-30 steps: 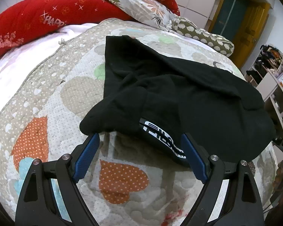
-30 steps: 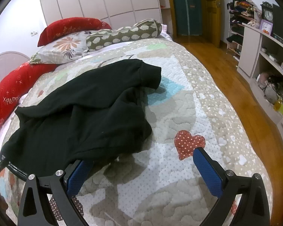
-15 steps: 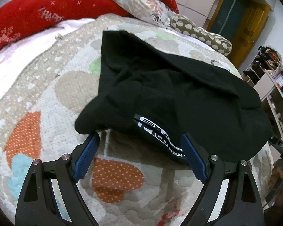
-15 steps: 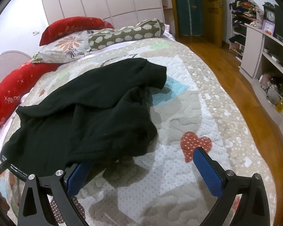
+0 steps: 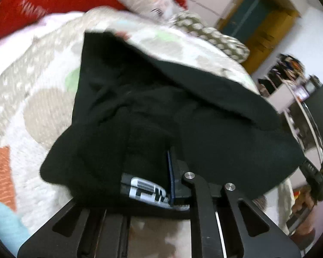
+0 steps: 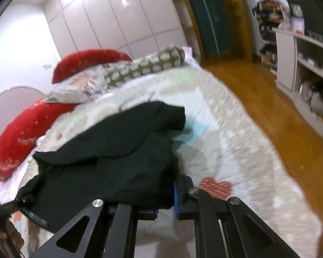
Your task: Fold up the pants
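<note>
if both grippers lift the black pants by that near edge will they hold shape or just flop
Likely flop: the black pants already lie in soft rumpled folds on the quilt. The span between the left gripper and right gripper would probably sag. Slipping seems unlikely, since both look closed on bunched fabric.

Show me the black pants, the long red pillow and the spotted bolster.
black cotton pants (image 5: 215, 116), left wrist view, middle of the fabric.
long red pillow (image 6: 25, 133), right wrist view, its middle.
olive spotted bolster (image 6: 148, 65), right wrist view, its middle.

Home bedroom: quilted bed (image 6: 236, 142), pillows (image 6: 23, 137), wardrobe (image 6: 118, 21).
</note>
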The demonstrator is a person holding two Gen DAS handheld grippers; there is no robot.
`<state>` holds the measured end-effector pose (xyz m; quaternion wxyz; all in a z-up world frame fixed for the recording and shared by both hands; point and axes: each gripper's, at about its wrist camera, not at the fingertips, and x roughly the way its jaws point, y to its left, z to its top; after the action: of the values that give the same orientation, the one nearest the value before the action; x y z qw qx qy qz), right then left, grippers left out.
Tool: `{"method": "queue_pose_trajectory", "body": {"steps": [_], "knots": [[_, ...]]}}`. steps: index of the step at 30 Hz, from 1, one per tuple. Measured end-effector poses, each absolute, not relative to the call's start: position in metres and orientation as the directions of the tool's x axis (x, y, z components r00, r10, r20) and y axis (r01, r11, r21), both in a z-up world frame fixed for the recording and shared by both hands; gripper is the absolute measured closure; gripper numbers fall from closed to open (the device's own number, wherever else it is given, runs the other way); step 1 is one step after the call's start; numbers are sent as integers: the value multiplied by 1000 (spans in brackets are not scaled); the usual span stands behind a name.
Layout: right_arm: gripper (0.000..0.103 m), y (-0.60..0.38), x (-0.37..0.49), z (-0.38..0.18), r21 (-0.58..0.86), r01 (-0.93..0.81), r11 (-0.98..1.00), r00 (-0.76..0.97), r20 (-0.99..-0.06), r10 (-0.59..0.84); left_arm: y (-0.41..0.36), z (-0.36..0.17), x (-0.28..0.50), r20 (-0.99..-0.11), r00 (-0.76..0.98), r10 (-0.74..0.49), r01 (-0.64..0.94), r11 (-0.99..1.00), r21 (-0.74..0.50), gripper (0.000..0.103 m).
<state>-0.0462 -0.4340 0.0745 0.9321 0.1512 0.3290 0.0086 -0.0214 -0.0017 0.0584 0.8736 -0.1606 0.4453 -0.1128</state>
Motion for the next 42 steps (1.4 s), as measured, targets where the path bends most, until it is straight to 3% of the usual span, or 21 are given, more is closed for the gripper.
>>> {"method": "queue_pose_trajectory", "body": {"steps": [5, 7, 8, 10, 14, 18, 23, 25, 26, 29, 31, 33, 36, 38, 40, 42], "knots": [[93, -426, -99, 93, 12, 62, 998, 771, -636, -40, 6, 84, -62, -740, 589, -325, 124, 941, -314, 93], [80, -435, -109, 77, -37, 33, 999, 691, -721, -50, 8, 70, -69, -778, 542, -319, 139, 947, -291, 93], [66, -441, -112, 68, -44, 31, 999, 640, -766, -54, 9, 60, -72, -796, 524, -302, 137, 953, -271, 93], [66, -464, -126, 56, -93, 119, 989, 586, -797, -146, 10, 42, -76, -835, 494, -243, 111, 970, -216, 92], [64, -511, -147, 73, 29, 284, 958, 610, -777, -157, 27, 40, -87, -820, 494, -290, 85, 954, -286, 79], [53, -500, -134, 79, 193, 179, 965, 671, -741, 24, 37, 62, -99, -801, 541, -255, 65, 963, -263, 70], [53, -464, -83, 21, 285, 115, 951, 568, -805, 173, 39, 68, -101, -813, 546, -204, 62, 977, -204, 68], [67, -451, -80, 23, 233, 84, 969, 598, -790, 137, 38, 70, -104, -816, 545, -194, 76, 980, -182, 68], [93, -447, -81, 28, 211, 61, 976, 612, -780, 130, 36, 71, -106, -813, 553, -180, 84, 983, -161, 68], [94, -457, -87, 51, 185, 91, 979, 666, -742, 79, 43, 74, -110, -805, 568, -172, 94, 985, -144, 68], [103, -466, -86, 57, 93, 154, 984, 677, -735, -37, 47, 75, -111, -798, 577, -173, 86, 985, -151, 68], [103, -475, -83, 54, -25, 218, 976, 667, -726, -168, 51, 74, -108, -795, 580, -177, 72, 983, -166, 68], [103, -485, -80, 44, 144, 173, 974, 645, -764, -1, 49, 72, -106, -811, 561, -165, 63, 986, -157, 68], [100, -473, -85, 49, 149, 126, 981, 656, -754, 30, 48, 75, -110, -804, 569, -170, 91, 985, -144, 68], [95, -456, -84, 52, 116, 89, 989, 653, -757, 30, 50, 78, -113, -799, 579, -161, 94, 987, -131, 68], [79, -446, -80, 52, 148, 66, 987, 652, -755, 70, 56, 82, -114, -786, 599, -154, 75, 988, -137, 68]]}}
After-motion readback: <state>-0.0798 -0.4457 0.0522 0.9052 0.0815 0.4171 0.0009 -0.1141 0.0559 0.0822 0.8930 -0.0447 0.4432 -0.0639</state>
